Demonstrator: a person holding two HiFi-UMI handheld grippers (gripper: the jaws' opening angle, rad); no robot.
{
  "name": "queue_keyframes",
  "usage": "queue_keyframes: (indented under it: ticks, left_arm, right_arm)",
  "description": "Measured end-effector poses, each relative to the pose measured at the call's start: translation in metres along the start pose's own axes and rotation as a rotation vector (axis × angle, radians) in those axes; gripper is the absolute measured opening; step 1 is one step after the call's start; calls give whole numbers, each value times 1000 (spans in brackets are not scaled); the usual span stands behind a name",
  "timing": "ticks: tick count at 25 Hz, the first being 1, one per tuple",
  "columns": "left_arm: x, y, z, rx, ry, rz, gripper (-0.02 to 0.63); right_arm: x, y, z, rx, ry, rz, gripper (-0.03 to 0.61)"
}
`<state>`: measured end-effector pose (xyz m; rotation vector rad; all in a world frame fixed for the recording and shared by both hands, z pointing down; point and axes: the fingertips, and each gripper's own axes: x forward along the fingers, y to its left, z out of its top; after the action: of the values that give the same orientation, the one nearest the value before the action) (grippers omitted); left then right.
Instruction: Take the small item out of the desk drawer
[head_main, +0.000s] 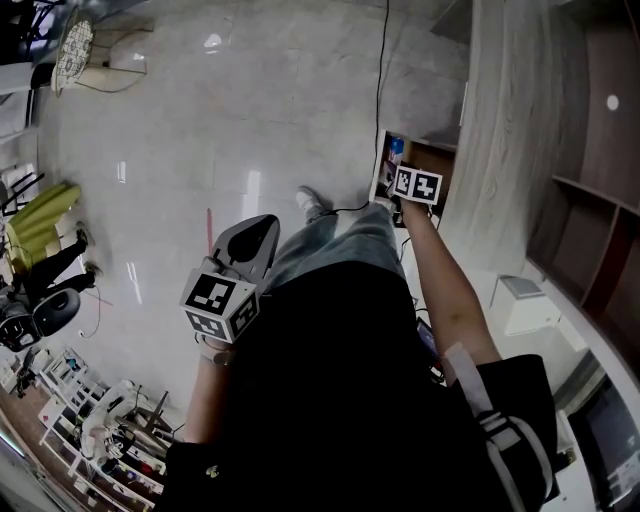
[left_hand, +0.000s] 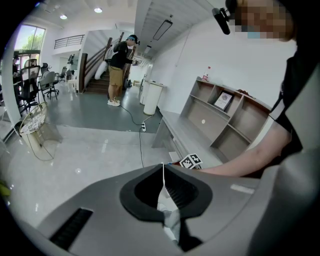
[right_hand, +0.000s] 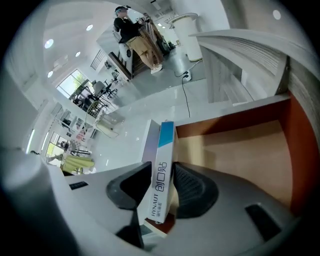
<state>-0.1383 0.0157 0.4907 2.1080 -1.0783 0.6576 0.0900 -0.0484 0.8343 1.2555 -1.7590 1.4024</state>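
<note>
The small item is a narrow white box (right_hand: 165, 145) with a blue end and printed lettering. It stands upright between the jaws of my right gripper (right_hand: 162, 167), whose pads press on its two sides. Behind it lies the open desk drawer (right_hand: 240, 145), with a pale wooden bottom and red-brown walls. From the head view, the right gripper (head_main: 390, 172) is at the drawer (head_main: 440, 160) with the box's blue end (head_main: 396, 148) showing. My left gripper (head_main: 270, 222) hangs over the floor beside the person's leg. Its jaws meet at the tips (left_hand: 162, 167) with nothing between them.
The grey wooden desk top (head_main: 510, 120) runs along the right, with an open shelf unit (left_hand: 225, 115) behind it. A black cable (head_main: 380, 80) crosses the glossy floor. A person (left_hand: 119, 65) stands far off near stairs, beside a white bin (left_hand: 152, 97). Clutter lines the left edge (head_main: 40, 230).
</note>
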Motion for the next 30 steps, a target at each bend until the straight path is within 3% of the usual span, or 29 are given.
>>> queue_keyframes:
  ticks: [14, 19, 30]
  left_arm:
    - [-9, 16, -5, -27, -1, 25, 15]
    - [-8, 18, -2, -30, -20, 7, 15]
    - [1, -1, 36, -11, -116, -88, 15]
  right_arm:
    - [12, -5, -6, -33, 45, -157, 78]
    - [4, -2, -3, -104, 91, -211, 71]
    - [-67, 32, 26, -213, 103, -211, 69]
